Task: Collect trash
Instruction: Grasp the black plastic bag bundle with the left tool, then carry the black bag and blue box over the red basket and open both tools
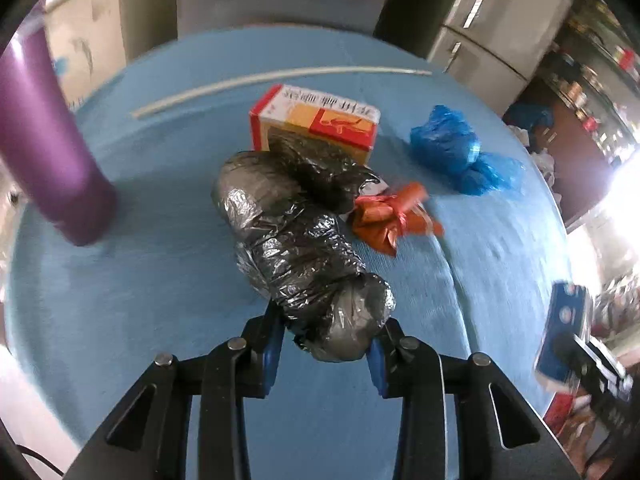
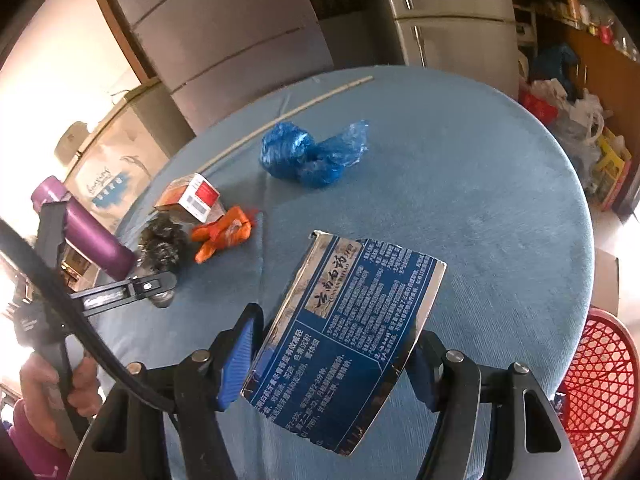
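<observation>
A long black crumpled plastic bag (image 1: 296,248) lies on the round blue table (image 1: 120,300), and my left gripper (image 1: 330,334) is shut on its near end. The right wrist view shows that gripper (image 2: 160,292) at the left, at the black bag (image 2: 164,240). My right gripper (image 2: 336,340) is shut on a blue printed carton (image 2: 352,328), held tilted above the table. An orange wrapper (image 1: 392,216), a blue plastic bag (image 1: 460,148) and a red and white small box (image 1: 316,120) lie on the cloth.
A purple bottle (image 1: 44,140) stands at the table's left edge. A thin white stick (image 1: 260,80) lies along the far side. A red mesh basket (image 2: 600,400) sits below the table at the right. A hand (image 2: 60,384) holds the left gripper's handle.
</observation>
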`<state>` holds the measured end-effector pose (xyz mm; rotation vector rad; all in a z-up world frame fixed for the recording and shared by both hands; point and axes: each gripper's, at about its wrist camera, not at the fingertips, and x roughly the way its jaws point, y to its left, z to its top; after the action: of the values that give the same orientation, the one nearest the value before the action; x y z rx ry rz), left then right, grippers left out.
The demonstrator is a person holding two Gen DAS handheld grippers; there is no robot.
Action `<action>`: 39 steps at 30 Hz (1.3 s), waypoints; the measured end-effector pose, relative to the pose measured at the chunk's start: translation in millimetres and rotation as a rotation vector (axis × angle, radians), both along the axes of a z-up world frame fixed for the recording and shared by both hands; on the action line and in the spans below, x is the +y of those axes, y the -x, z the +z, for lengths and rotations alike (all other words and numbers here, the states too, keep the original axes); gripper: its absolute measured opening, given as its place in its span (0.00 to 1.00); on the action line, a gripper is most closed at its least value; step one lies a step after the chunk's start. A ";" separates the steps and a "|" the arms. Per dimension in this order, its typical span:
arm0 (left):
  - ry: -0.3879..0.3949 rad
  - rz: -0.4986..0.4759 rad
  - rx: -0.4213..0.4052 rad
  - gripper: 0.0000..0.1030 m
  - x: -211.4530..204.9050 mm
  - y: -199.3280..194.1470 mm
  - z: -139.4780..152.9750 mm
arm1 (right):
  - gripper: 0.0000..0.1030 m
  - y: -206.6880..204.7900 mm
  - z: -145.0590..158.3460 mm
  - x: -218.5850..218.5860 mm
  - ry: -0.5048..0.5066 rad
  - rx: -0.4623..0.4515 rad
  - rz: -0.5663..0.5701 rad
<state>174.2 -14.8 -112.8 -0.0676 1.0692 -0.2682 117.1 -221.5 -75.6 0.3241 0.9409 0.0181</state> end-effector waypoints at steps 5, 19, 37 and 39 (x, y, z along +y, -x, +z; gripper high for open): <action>-0.095 -0.082 -0.118 0.37 -17.1 40.3 29.4 | 0.67 13.0 0.4 -2.4 -0.005 -0.019 -0.007; -0.274 -0.245 -0.331 0.37 -78.5 88.5 71.5 | 0.67 42.4 21.5 -39.5 0.001 -0.084 -0.100; -0.343 -0.404 -0.416 0.37 -137.2 123.2 80.0 | 0.67 86.9 26.8 -78.3 -0.019 -0.104 -0.171; -0.343 -0.414 -0.416 0.37 -140.8 125.1 80.0 | 0.67 91.0 26.6 -83.2 -0.025 -0.104 -0.181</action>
<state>49.1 -155.7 -32.8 0.5035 0.6926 -0.4456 26.1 -304.8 -49.1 0.4264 0.8065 -0.1183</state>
